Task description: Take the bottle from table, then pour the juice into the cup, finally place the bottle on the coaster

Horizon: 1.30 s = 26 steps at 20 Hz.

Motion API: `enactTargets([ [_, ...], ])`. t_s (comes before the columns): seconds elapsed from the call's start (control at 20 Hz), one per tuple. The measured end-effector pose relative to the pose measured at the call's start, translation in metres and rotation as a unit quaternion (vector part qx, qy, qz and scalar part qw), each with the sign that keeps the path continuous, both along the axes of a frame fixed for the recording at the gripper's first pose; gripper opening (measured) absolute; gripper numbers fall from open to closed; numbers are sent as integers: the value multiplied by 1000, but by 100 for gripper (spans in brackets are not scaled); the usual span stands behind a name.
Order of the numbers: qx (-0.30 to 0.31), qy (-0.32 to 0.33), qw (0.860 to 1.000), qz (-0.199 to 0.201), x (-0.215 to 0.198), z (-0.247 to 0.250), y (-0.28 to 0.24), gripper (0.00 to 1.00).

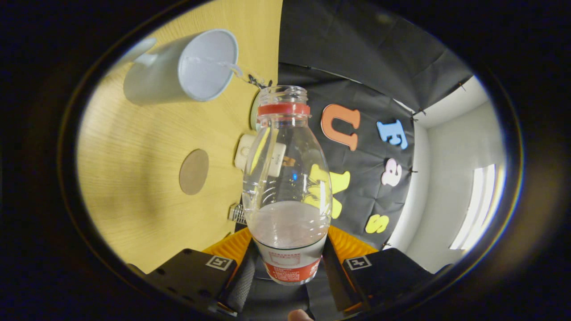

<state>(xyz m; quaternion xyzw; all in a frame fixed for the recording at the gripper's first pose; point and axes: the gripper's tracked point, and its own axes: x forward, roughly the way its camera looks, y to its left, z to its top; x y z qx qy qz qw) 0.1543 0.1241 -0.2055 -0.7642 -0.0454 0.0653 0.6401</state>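
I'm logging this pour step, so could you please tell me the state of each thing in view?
Bottle: uncapped, held between the fingers, some liquid left in its lower part.
Cup: open mouth facing the camera, beyond the bottle's mouth, on the table.
Coaster: bare, flat on the table.
Tool: shut on the bottle.

One bottle [285, 178], one cup [187, 67], one coaster [194, 171]

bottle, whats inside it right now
The bottle, clamped in the gripper, holds a whitish liquid pooled at its label end; the rest looks empty and the mouth is uncapped. The label hides whatever liquid sits behind it.
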Motion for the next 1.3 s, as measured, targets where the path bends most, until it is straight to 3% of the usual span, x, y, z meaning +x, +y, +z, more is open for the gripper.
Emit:
enactTargets([
  [1.3,-46,-11,999,7,4,20,3,77],
])
